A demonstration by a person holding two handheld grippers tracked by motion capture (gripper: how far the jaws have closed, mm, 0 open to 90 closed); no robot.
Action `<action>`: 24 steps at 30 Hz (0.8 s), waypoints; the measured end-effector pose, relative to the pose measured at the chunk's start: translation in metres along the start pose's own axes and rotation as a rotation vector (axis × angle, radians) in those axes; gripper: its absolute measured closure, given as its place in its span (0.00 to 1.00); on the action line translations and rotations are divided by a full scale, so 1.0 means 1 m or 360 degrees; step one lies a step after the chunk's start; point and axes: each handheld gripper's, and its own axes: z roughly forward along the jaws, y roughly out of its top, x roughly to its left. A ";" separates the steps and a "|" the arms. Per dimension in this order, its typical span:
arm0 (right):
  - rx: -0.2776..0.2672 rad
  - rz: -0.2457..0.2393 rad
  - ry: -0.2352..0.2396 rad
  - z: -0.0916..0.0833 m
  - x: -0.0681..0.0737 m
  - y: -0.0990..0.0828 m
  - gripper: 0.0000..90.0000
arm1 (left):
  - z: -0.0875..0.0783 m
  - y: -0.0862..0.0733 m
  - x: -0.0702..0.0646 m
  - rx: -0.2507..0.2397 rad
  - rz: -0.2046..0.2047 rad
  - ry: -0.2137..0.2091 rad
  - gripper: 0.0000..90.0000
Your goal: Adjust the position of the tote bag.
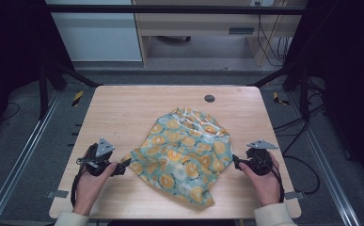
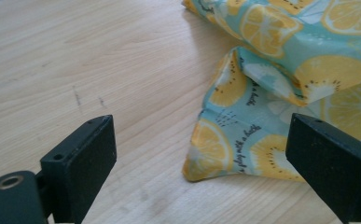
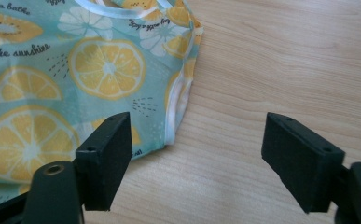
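i see both forearms coming in from the near edge, one on each side. the left hand [image 1: 89,181] grips the left gripper [image 1: 123,166], which points right and a little far; its jaws stand wide apart. the right hand [image 1: 264,181] grips the right gripper [image 1: 235,161], which points left, its jaws also spread wide with nothing between them. both grippers sit low, each with a grey plate on top.

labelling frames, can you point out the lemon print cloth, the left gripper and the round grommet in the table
lemon print cloth [image 1: 184,153], high view, middle of the crumpled fabric
left gripper [image 1: 126,164], high view, between its fingertips by the cloth's edge
round grommet [image 1: 209,98], high view, centre of the dark disc
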 end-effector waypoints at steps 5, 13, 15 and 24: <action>0.0019 -0.0026 0.0043 0.001 0.002 0.002 0.35 | -0.002 0.007 -0.010 0.0003 0.0014 -0.0013 0.10; 0.0019 -0.0114 0.0079 0.000 0.009 0.015 0.45 | -0.001 0.035 -0.017 -0.0074 0.0082 -0.0013 0.09; 0.0028 -0.0136 0.0089 0.002 0.010 0.018 0.46 | 0.000 0.042 -0.017 -0.0078 0.0090 -0.0015 0.09; 0.0095 -0.0212 0.0172 0.004 0.006 0.051 0.51 | 0.003 0.081 -0.015 -0.0048 0.0166 -0.0039 0.08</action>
